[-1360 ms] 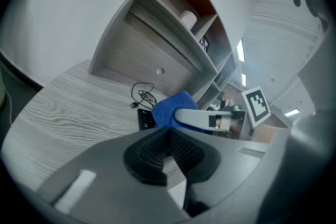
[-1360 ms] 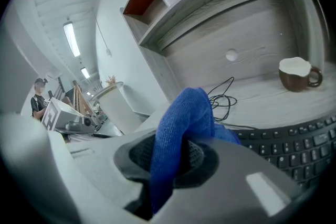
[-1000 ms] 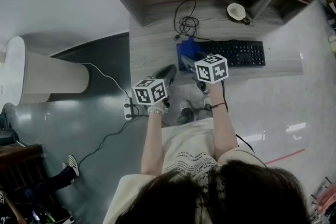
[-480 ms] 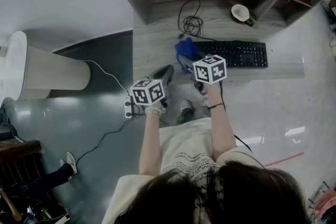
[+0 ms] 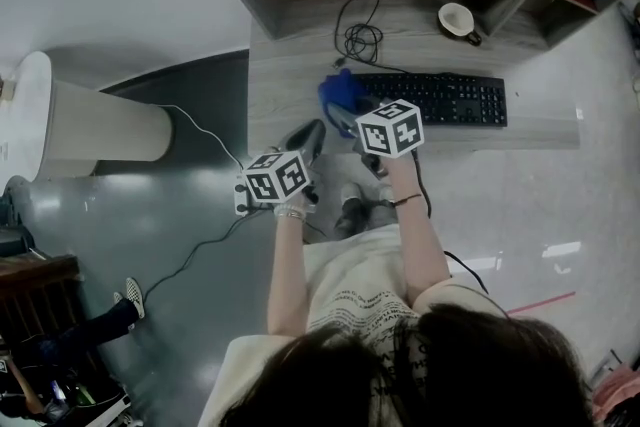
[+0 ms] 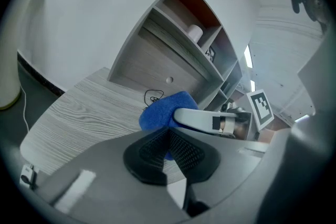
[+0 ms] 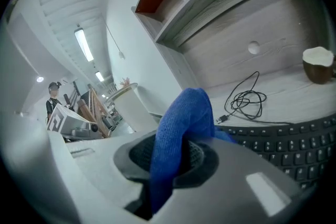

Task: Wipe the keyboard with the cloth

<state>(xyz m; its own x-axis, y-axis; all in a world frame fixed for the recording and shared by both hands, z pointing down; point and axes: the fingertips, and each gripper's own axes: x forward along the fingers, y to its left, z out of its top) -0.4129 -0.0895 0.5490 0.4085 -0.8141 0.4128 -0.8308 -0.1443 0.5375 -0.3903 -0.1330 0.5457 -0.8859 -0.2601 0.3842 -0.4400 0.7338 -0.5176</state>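
The right hand-held gripper (image 7: pixel 173 160), pinching the blue cloth (image 5: pixel 340 95), has slid it to the keyboard's (image 5: pixel 440 100) left end. More keys probably need wiping. The left hand-held gripper (image 6: pixel 170 155) has its jaws pressed together, holding nothing.

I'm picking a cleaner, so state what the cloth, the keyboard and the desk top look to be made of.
Cloth: blue microfibre or terry, likely; fuzzy nap, soft folds.
Keyboard: black matte plastic; moulded keys.
Desk top: grey wood-grain, probably laminate; streaks look flat and even.
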